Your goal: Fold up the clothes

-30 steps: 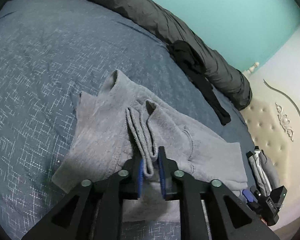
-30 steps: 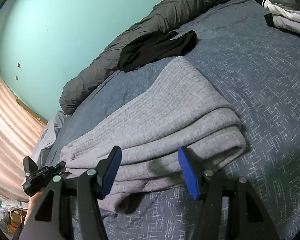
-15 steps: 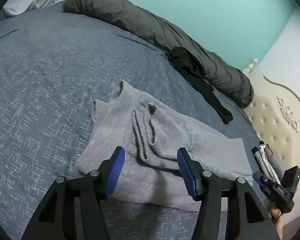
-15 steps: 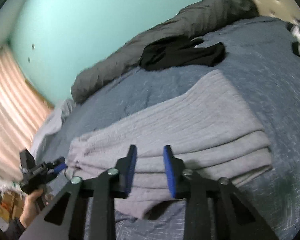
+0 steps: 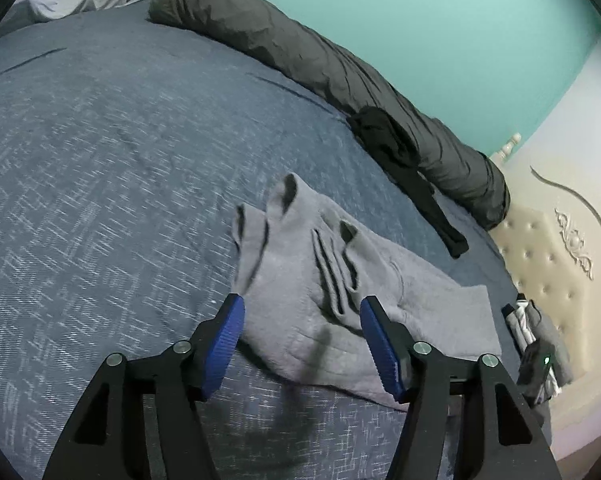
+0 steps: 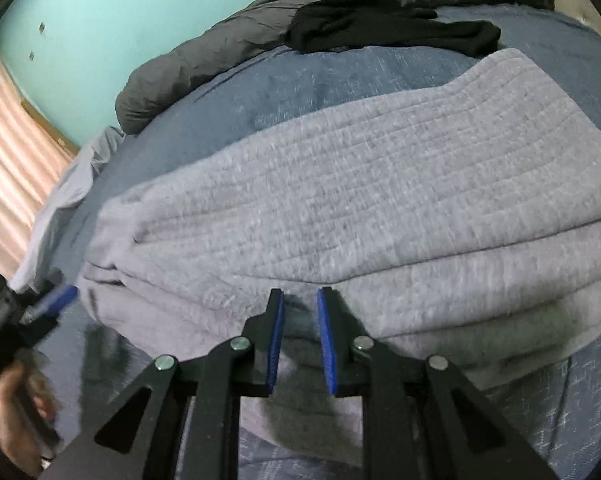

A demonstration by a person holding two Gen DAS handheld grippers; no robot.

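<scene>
A grey knit garment (image 5: 340, 288) lies folded in layers on the blue bedspread (image 5: 100, 168); it fills the right wrist view (image 6: 360, 184). My left gripper (image 5: 302, 312) is open and empty, just above the garment's near edge. My right gripper (image 6: 299, 300) has its jaws close together at the garment's front folded edge, with a narrow gap between the blue pads; I cannot see cloth pinched between them. The left gripper also shows at the left edge of the right wrist view (image 6: 44, 308), held by a hand.
A rolled dark grey duvet (image 5: 340, 68) lies along the teal wall. A black garment (image 5: 412, 184) lies beside it, also in the right wrist view (image 6: 380, 28). A cream tufted headboard (image 5: 548, 264) and folded clothes (image 5: 532, 320) are at right.
My left gripper let go of the grey garment's fold, opened wide and pulled back. My right gripper narrowed its jaws and moved in to the garment's front edge.
</scene>
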